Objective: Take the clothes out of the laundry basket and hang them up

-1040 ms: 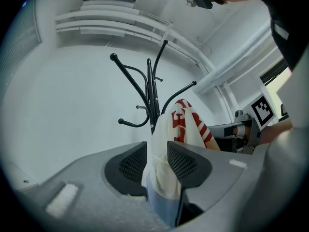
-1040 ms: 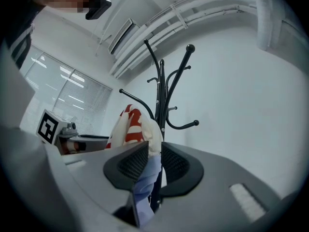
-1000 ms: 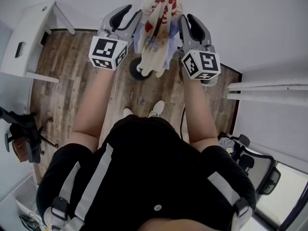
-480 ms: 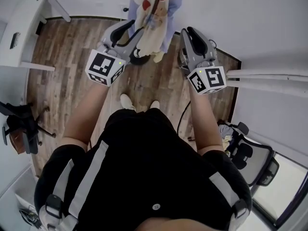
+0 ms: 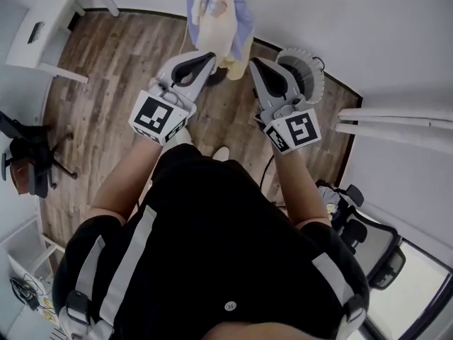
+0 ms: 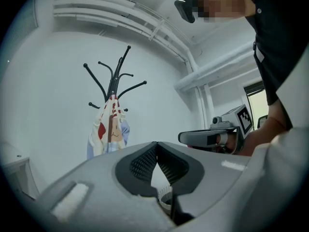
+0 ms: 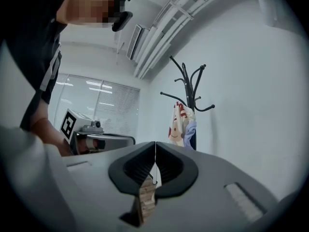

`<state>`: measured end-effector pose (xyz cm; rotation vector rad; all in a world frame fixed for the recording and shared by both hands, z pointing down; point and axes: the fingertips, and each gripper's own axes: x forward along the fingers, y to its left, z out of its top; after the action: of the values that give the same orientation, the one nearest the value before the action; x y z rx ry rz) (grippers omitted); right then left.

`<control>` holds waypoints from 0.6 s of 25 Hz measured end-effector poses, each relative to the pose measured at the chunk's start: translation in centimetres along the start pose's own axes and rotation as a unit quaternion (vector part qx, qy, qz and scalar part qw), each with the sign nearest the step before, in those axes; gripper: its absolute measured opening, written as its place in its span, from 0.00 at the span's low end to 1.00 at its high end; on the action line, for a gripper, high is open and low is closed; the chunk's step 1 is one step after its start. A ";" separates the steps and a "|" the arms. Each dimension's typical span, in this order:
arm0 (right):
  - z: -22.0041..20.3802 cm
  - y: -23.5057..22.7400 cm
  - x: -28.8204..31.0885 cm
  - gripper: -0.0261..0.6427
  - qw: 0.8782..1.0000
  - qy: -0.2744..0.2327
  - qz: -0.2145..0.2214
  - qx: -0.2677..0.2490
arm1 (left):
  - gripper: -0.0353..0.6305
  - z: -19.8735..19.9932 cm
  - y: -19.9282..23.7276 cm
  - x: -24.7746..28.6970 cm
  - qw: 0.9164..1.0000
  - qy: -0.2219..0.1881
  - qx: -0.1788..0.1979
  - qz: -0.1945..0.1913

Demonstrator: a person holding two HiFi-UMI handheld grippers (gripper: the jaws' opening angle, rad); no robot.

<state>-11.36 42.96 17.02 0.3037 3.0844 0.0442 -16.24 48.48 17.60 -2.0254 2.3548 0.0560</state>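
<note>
A cream garment with red print (image 5: 212,16) and a light blue one (image 5: 243,20) hang on the black coat rack (image 6: 113,81), also seen in the right gripper view (image 7: 186,124). The white round laundry basket (image 5: 306,68) stands on the floor right of the rack's foot. My left gripper (image 5: 207,57) and right gripper (image 5: 253,63) are held level, side by side, short of the clothes and apart from them. Both pairs of jaws have just been closing and now stand shut, with nothing between them (image 6: 157,145) (image 7: 155,144).
A white desk (image 5: 42,30) is at the far left. A black chair (image 5: 28,168) stands left, an office chair (image 5: 371,250) at lower right. White pipes (image 5: 396,122) run along the right wall. The person's feet (image 5: 219,151) are on the wood floor.
Both grippers have drawn back from the hanging clothes towards the body and their jaws have shut. The garments stay on the rack. The basket has come into view.
</note>
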 end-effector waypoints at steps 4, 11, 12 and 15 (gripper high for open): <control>0.2 1.0 -2.9 0.04 1.000 -0.003 0.018 -0.004 | 0.06 0.5 -3.7 -0.4 1.000 -0.008 0.010 0.003; -0.1 1.8 -5.7 0.04 1.000 0.004 0.030 -0.003 | 0.06 -0.5 -7.4 -0.9 1.000 0.007 0.009 0.008; -0.1 1.8 -5.9 0.04 0.999 0.004 0.032 -0.003 | 0.06 -0.5 -7.6 -0.9 1.000 0.006 0.009 0.010; 0.0 1.8 -6.3 0.04 0.999 0.003 0.038 -0.007 | 0.06 -0.4 -7.9 -0.8 1.000 0.001 0.008 0.018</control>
<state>-4.83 43.49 17.33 0.4220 3.0765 0.0703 -8.36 48.10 18.02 -1.9758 2.3848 0.0357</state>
